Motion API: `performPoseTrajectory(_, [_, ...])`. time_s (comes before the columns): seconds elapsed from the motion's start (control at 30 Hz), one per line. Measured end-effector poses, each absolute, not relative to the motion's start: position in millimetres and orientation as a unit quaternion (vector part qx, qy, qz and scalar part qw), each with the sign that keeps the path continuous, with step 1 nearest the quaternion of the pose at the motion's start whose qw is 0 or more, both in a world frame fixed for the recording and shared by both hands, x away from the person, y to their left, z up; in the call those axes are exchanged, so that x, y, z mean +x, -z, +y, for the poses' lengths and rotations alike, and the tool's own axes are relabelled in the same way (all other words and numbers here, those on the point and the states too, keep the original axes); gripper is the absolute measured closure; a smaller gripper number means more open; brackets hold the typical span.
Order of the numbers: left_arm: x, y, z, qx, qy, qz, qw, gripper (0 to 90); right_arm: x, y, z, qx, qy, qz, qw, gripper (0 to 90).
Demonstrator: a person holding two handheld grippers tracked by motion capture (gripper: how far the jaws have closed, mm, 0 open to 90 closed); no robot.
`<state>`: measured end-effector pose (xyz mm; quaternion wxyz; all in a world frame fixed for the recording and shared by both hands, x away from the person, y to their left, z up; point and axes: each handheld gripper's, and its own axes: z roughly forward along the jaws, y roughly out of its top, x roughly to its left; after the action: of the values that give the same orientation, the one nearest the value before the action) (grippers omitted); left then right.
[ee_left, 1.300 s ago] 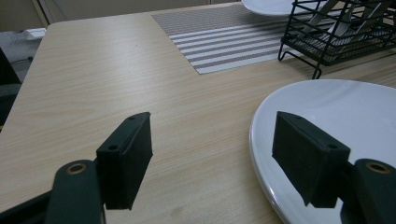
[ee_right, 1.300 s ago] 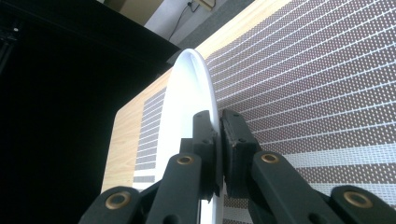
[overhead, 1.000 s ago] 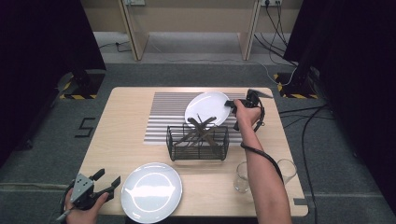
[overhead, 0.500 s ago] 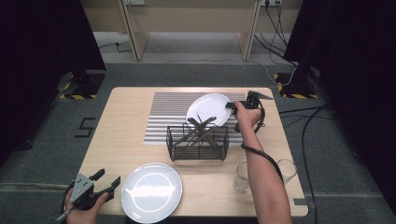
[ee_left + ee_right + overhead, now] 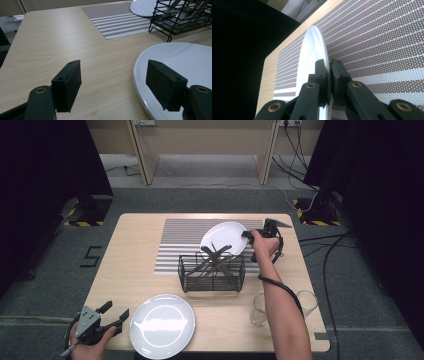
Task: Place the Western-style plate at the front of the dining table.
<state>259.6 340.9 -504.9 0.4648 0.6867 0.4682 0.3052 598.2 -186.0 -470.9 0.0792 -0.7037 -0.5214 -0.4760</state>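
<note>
My right gripper [image 5: 328, 75] is shut on the rim of a white plate [image 5: 313, 55], seen edge-on above the striped placemat [image 5: 382, 42]. From above, that plate [image 5: 225, 236] is tilted over the mat behind the black wire basket [image 5: 212, 270], with the right gripper [image 5: 248, 234] at its right edge. My left gripper [image 5: 113, 82] stands open with nothing between its jaws, just left of a second white plate [image 5: 180, 65]. That second plate [image 5: 162, 324] lies flat at the table's front, and the left gripper [image 5: 114, 312] sits at the front left corner beside it.
The wire basket [image 5: 180, 20] holds several utensils [image 5: 216, 259]. Two clear glasses [image 5: 260, 309] [image 5: 307, 302] stand at the front right by the right forearm. Bare wood table [image 5: 135, 250] stretches left of the placemat [image 5: 185, 245].
</note>
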Motion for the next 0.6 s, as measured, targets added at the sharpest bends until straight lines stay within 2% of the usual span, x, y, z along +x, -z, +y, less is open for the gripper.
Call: performPoseTrajectory(0.6, [260,505,341,0.687,-0.305,0.468,0.464,28.2,600,482,-192,-0.72,0.455,-0.516,0.088,83.5])
